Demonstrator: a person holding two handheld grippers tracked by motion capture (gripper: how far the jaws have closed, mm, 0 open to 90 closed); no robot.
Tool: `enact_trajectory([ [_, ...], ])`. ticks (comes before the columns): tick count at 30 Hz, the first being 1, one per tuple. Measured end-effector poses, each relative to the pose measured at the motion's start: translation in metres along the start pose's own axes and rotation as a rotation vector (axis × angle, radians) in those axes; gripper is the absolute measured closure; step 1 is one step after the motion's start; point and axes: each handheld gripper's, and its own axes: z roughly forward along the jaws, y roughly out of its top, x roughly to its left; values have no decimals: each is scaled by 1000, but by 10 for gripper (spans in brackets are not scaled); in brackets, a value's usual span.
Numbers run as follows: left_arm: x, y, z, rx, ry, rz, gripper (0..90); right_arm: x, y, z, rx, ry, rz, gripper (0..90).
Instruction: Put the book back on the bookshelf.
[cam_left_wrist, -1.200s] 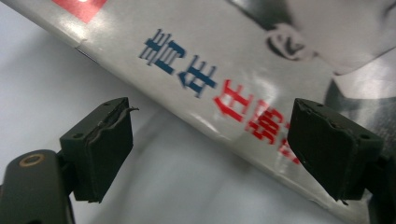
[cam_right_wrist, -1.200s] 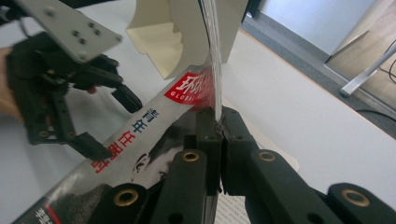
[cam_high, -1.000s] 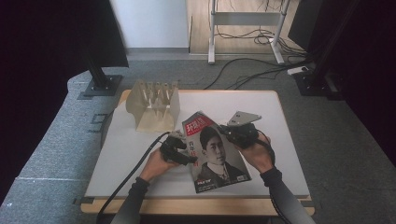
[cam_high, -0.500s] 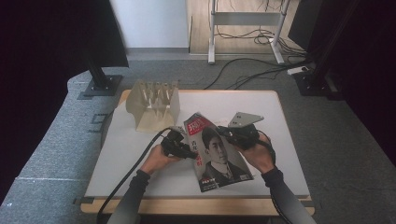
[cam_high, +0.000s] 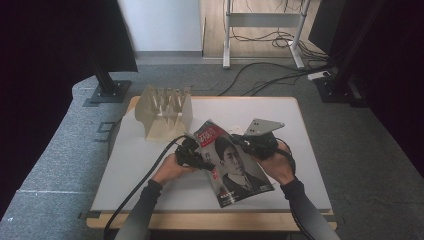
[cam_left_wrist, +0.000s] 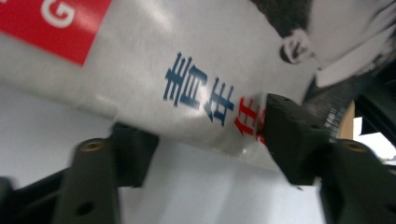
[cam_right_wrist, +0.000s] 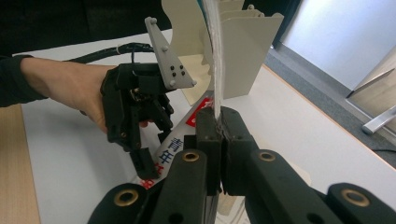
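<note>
A magazine with a portrait cover is held up above the white table, tilted. My right gripper is shut on its right edge; in the right gripper view the pages stand edge-on between the closed jaws. My left gripper is at the magazine's left edge. Its jaws stand half apart and have just been opening. The cover's lower edge runs across between them, and the pads do not clamp it. The right gripper view also shows the left gripper pointing down at the cover.
A cream slotted rack stands upright at the table's back left, just behind the magazine. The left gripper's black cable trails off the front edge. Cables lie on the grey carpet beyond the table.
The magazine has turned slightly, its top corner going a little left and its bottom corner right. Both hands have stayed almost where they were.
</note>
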Motion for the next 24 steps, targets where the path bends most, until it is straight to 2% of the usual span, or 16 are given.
enact_trajectory([
  [3,1,1,-1,-11,-12,-8,516,0,1,-2,-3,1,0,866],
  [10,2,3,-6,-22,-11,-24,572,-1,2,-3,-19,17,7,867],
  [14,1,7,-13,-31,1,-15,601,-1,4,-4,-34,26,6,867],
  [17,-1,10,-21,-48,27,2,617,-1,8,-5,-51,28,1,866],
  [20,-7,16,-33,-73,70,28,644,0,12,-6,-72,28,-8,866],
  [22,-13,20,-43,-86,105,58,667,1,16,-7,-86,27,-16,865],
  [24,-21,26,-55,-92,162,92,691,2,19,-8,-106,20,-28,864],
])
